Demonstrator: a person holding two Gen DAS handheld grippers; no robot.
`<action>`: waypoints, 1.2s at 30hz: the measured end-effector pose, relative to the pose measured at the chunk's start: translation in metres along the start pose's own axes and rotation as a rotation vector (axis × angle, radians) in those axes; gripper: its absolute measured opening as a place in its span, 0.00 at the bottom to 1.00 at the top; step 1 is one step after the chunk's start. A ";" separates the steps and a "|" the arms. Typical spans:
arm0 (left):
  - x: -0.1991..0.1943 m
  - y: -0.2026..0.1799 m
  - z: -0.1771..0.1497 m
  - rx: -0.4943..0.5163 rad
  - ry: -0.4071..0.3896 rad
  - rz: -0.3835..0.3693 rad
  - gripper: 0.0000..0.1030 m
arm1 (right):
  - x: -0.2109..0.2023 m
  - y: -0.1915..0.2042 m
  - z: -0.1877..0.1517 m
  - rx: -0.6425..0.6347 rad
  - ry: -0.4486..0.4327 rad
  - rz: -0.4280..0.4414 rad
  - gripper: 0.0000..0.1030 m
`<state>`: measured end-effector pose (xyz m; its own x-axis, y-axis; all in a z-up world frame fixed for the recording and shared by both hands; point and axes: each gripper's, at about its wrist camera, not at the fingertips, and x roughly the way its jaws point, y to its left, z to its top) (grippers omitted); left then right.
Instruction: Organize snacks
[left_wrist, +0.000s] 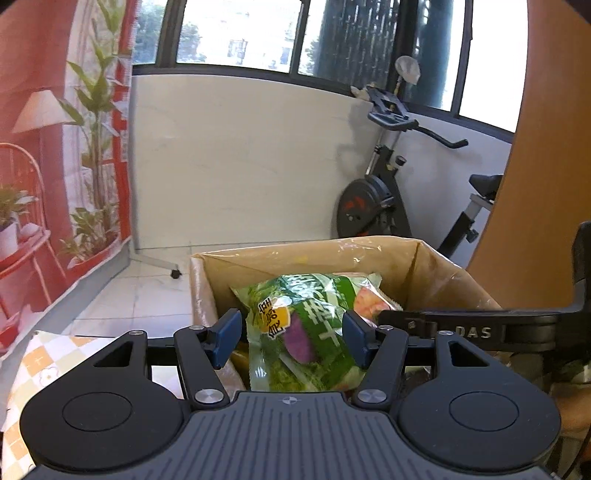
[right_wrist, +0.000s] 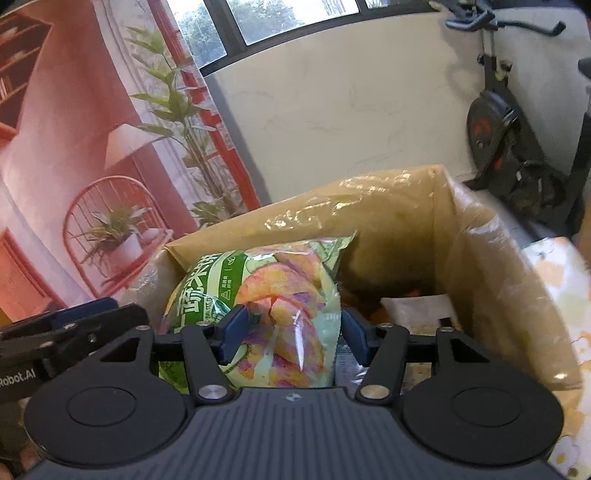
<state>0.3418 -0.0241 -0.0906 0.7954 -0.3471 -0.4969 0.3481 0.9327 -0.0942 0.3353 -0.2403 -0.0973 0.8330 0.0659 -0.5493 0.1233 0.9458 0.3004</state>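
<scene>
Both grippers meet on one crinkly green snack bag (left_wrist: 303, 332) standing in an open cardboard box (left_wrist: 436, 273). The left gripper (left_wrist: 291, 338) is half open, its blue pads (left_wrist: 227, 338) flanking the bag; the right pad seems to touch it, the left stands clear. The right gripper (right_wrist: 291, 338) pinches the bag's clear, chip-filled end. The other gripper's arm reads "DAS"; another reads "Robot.AI". The bag's Chinese print is unreadable, and the box bottom is dark. A checked cloth (left_wrist: 44, 369) covers the tabletop.

Two wrist cameras, both close over one box

Each looks forward and down past its own fingers into the brown cardboard box (left_wrist: 436, 266) (right_wrist: 461, 236); both share the green crinkly snack bag (left_wrist: 306, 332) (right_wrist: 266, 302) and black exercise bike (left_wrist: 373, 199) (right_wrist: 495, 129).
</scene>
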 end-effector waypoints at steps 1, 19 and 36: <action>-0.004 -0.001 0.000 -0.001 -0.008 0.011 0.65 | -0.004 0.004 0.000 -0.035 -0.010 -0.008 0.58; -0.100 -0.027 -0.013 -0.043 -0.126 0.184 0.94 | -0.104 0.017 -0.032 -0.205 -0.165 0.002 1.00; -0.204 -0.091 -0.024 0.053 -0.273 0.231 0.96 | -0.232 0.032 -0.066 -0.223 -0.287 -0.066 1.00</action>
<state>0.1360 -0.0359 -0.0009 0.9568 -0.1481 -0.2504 0.1636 0.9856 0.0421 0.1105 -0.2041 -0.0122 0.9486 -0.0593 -0.3108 0.0872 0.9932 0.0766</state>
